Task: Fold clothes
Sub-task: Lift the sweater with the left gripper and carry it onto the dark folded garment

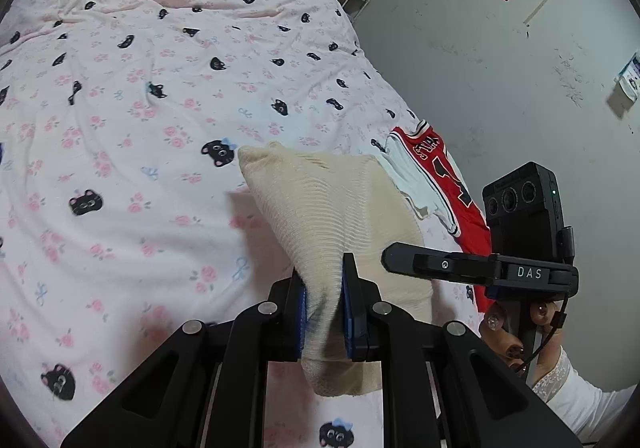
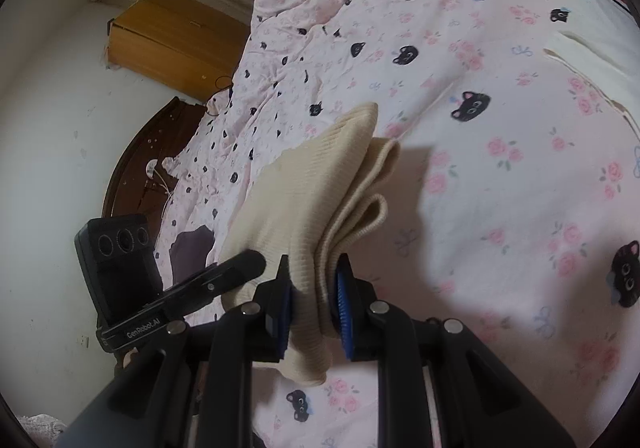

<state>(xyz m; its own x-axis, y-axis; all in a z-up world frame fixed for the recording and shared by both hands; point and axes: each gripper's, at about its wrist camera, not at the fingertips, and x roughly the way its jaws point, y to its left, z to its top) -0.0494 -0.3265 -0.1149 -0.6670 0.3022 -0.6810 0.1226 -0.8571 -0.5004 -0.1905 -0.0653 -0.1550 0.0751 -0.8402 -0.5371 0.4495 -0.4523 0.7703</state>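
Setting: a bed under a pink bedsheet (image 1: 120,136) printed with black cat faces, roses and blue bows, wrinkled toward the far end, with a pale scuffed wall beyond it
Cream knit garment (image 1: 340,216): a ribbed beige piece, held off the sheet between the two tools; in the right wrist view its layers hang doubled with rolled edges (image 2: 332,184) and it throws a shadow on the sheet
Left gripper (image 1: 325,290): blue-padded jaws pressed together on a bunched edge of the cream knit, cloth squeezed through and hanging below the pads
Right gripper (image 2: 310,290): jaws clamped on several stacked layers of the same knit, the fabric filling the gap between the blue pads
Right gripper from the left wrist view: its black body, marked DAS, sits just beside the knit at right, gripped by a hand (image 1: 520,332) with dark painted nails and a white lace-cuffed sleeve
Left gripper from the right wrist view: its black body and camera block show at lower left, close beside the knit
Red jersey (image 1: 452,176): lies flat on the sheet near the bed's edge, white lettering showing, with a white garment (image 1: 416,180) lying partly over it
Beyond the bed: a wooden cabinet (image 2: 172,44) against the wall, a dark curved headboard (image 2: 160,152), and a dark cloth (image 2: 192,248) lying on the sheet near it
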